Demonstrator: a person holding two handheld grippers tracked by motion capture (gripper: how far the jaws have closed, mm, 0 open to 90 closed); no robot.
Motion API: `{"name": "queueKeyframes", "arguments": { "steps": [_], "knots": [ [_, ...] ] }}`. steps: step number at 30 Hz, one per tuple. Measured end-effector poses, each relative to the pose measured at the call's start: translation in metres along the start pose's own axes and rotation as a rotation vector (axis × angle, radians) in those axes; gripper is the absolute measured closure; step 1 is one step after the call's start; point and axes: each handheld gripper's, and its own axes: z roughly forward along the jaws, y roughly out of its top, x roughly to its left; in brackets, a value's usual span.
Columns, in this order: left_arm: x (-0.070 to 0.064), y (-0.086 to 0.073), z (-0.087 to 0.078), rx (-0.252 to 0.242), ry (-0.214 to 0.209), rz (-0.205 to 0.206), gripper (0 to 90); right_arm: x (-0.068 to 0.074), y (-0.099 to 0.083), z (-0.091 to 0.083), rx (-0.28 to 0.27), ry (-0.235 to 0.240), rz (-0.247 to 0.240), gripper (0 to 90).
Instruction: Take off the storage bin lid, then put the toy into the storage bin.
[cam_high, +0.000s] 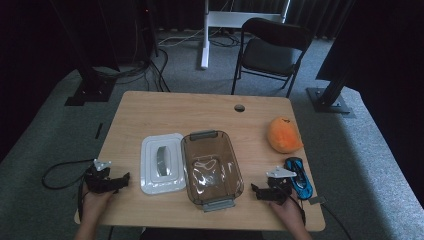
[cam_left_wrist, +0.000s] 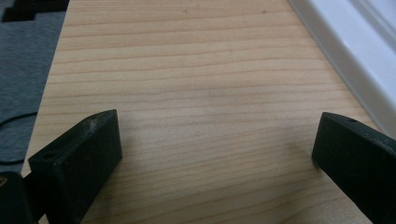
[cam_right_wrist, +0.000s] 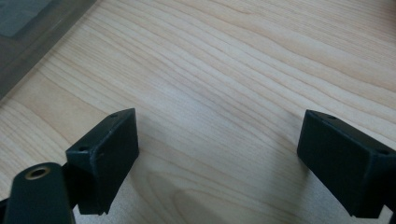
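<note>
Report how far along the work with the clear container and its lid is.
Done: the white lid is off, lying flat on the table left of the clear container. In hand: nothing; the left gripper and right gripper sit open over bare wood. Left: the orange plush and blue toy car lie outside the container.

Wooden table (cam_high: 200, 107), light grain, round cable hole (cam_high: 239, 107) at upper centre. On it: white lid (cam_high: 161, 162) left of centre; clear brown container (cam_high: 211, 169) at centre, just beside the lid; orange plush (cam_high: 283, 134) at right; blue toy car (cam_high: 299, 178) at lower right.
</note>
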Motion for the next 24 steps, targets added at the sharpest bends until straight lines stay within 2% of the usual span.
{"name": "queueKeyframes", "arguments": {
  "steps": [12, 18, 24],
  "knots": [
    [-0.0055, -0.0012, -0.0010, 0.000, 0.042, -0.046, 2.0, -0.0006, 0.0038, 0.0015, 0.023, 0.009, -0.008, 11.1],
    [-0.0061, -0.0008, -0.0006, 0.000, 0.046, -0.049, 2.0, -0.0007, 0.0036, 0.0004, 0.029, 0.009, -0.008, 11.1],
    [-0.0063, -0.0007, -0.0005, -0.002, 0.022, -0.024, 2.0, 0.0005, 0.0040, -0.0021, 0.050, -0.014, 0.014, 11.6]
  ]
}}
